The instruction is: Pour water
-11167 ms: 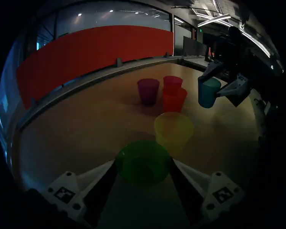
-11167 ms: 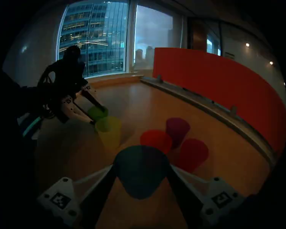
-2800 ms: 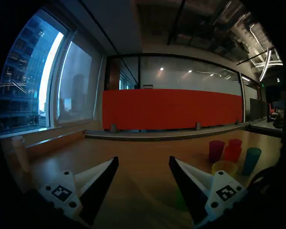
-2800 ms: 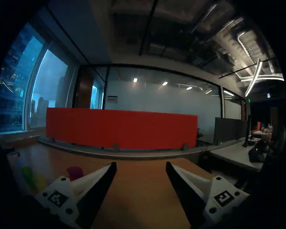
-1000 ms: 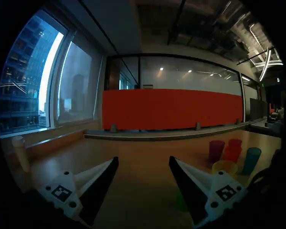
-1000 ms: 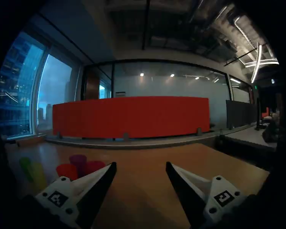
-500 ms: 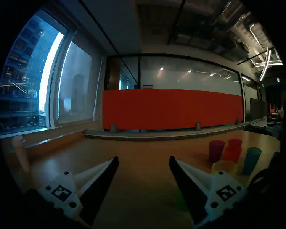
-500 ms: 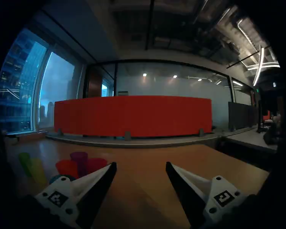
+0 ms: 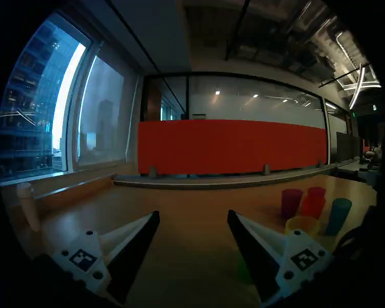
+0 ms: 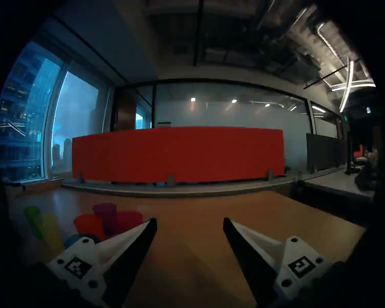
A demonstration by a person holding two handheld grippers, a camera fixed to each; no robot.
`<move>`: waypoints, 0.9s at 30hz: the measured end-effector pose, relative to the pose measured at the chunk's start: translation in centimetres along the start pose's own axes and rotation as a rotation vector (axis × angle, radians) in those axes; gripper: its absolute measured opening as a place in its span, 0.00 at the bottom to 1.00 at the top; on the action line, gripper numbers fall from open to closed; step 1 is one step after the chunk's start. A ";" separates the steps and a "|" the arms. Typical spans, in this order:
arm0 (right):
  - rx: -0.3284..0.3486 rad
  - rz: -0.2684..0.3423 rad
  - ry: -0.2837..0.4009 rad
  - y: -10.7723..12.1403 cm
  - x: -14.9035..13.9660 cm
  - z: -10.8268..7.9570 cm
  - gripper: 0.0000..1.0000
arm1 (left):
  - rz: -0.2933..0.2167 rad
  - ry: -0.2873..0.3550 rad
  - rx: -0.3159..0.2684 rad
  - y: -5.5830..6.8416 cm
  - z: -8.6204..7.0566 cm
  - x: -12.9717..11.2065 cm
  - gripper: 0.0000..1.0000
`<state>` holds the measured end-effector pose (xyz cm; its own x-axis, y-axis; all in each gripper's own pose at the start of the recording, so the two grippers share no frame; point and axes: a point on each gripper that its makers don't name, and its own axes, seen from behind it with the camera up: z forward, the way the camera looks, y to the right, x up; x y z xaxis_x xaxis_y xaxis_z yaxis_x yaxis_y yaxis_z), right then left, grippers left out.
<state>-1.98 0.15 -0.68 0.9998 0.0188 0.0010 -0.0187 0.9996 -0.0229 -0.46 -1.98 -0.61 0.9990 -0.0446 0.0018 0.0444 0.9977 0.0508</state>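
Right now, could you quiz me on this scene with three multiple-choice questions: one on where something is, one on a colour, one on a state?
1. In the left gripper view, where does the teal plastic cup stand relative to the left claw?
A) to its left
B) to its right
C) between its fingers

2. What colour is the long panel behind the wooden table?
A) green
B) white
C) red

3. What does the right claw hold?
A) nothing, it is open
B) a spoon
C) a bottle

Answers:
1 B: the cup stands on the table, out past the claw's right finger.
2 C: the panel is plain red in both views.
3 A: bare table shows in the gap between its spread fingers.
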 end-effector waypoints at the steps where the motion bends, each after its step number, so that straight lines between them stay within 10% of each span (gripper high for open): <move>1: 0.001 -0.001 0.000 0.0 0.0 0.0 1.00 | 0.000 0.000 0.000 0.0 0.0 0.0 0.98; 27: 0.005 -0.023 0.000 -0.5 -0.2 -0.1 1.00 | 0.000 0.000 0.000 0.0 0.0 0.0 0.98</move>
<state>-2.17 -0.33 -0.81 1.0000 -0.0038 0.0017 0.0038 0.9998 -0.0181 -0.42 -1.98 -0.63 0.9990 -0.0444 0.0017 0.0443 0.9977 0.0509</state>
